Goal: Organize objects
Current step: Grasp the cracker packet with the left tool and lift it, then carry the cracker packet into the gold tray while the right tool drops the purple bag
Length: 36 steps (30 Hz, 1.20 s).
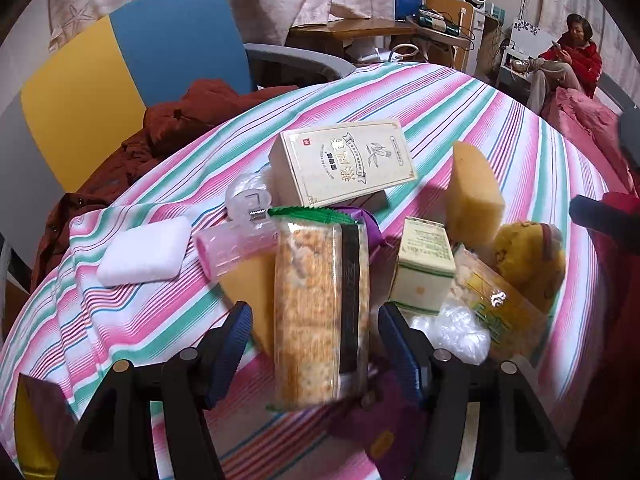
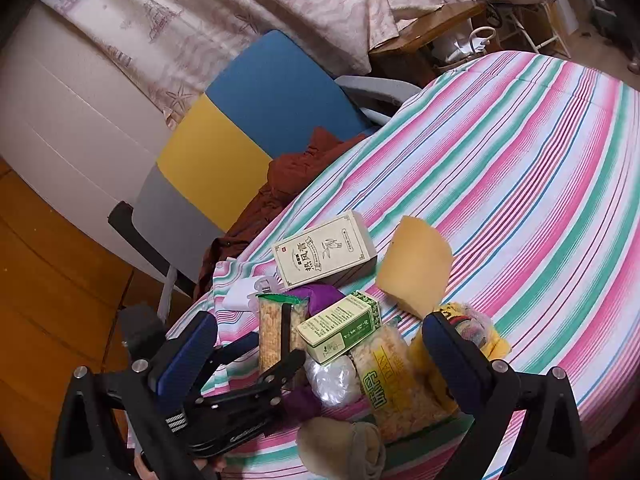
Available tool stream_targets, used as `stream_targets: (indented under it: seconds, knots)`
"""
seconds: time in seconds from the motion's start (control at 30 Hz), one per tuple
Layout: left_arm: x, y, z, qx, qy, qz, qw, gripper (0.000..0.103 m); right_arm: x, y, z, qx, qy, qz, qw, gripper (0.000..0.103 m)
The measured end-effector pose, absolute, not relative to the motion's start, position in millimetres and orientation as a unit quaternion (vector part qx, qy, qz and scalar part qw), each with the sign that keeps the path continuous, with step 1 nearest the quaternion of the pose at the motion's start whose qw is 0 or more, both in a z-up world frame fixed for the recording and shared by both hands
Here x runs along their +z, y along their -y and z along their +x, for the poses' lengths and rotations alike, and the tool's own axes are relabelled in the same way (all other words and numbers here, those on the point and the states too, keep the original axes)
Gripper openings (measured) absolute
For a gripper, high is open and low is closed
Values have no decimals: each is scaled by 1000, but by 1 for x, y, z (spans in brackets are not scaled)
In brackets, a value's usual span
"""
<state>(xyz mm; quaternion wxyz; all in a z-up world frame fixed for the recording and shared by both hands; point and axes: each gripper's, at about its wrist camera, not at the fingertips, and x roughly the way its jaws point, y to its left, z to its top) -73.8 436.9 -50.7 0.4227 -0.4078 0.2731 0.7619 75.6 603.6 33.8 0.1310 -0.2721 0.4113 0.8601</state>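
Note:
A long cracker packet [image 1: 320, 308] with a green end lies on a heap of items on the striped tablecloth [image 1: 460, 96]. My left gripper [image 1: 316, 354] is open with a blue pad on either side of the packet and a gap on each side. My right gripper [image 2: 324, 356] is open over a small green box [image 2: 340, 326], a yellow snack bag [image 2: 400, 380] and a clear plastic bag [image 2: 332, 380]. Behind these lie a beige printed box [image 1: 344, 164], a yellow sponge [image 1: 472, 188] and a yellow plush toy [image 1: 528, 256]. The left gripper [image 2: 256, 380] also shows in the right wrist view.
A white block [image 1: 144, 250] and a pink clear clip [image 1: 236, 236] lie left of the heap. A blue and yellow chair [image 1: 120, 72] with a rust-red garment [image 1: 180, 120] stands at the table's far edge. A person in red [image 1: 568, 64] sits far right.

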Motion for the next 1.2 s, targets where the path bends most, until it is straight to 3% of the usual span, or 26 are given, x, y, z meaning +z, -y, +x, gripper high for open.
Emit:
stream_targets:
  seconds: [0.1,0.2,0.63,0.83,0.97,1.13,1.17,1.2]
  knots:
    - [-52,-436,-79,755,-257,-414,439,41,32,-604,75,858,-411,-276,135,103]
    - [-44,-420,-78,761,-237,-406,447,38,31,-602,74,860,-406,-280,132,103]
    - [-12,-288,-56,797,-104,-428,413,37,28,-558,38,868,-344,-357,24,103]
    - [7,-236,-39,813,-60,-416,404,37,23,-504,6,869,-217,-444,-12,99]
    - [16,-199,-36,821,-34,-416,389,37,13,-452,-21,862,-41,-506,-6,87]
    - [21,-147,-34,838,-8,-411,359,38,-16,-435,-46,816,79,-572,8,68]
    - [21,-139,-34,841,-3,-410,352,38,-24,-434,-50,804,92,-587,12,62]
    - [19,-126,-34,845,4,-412,342,38,-31,-435,-52,795,100,-599,12,46]
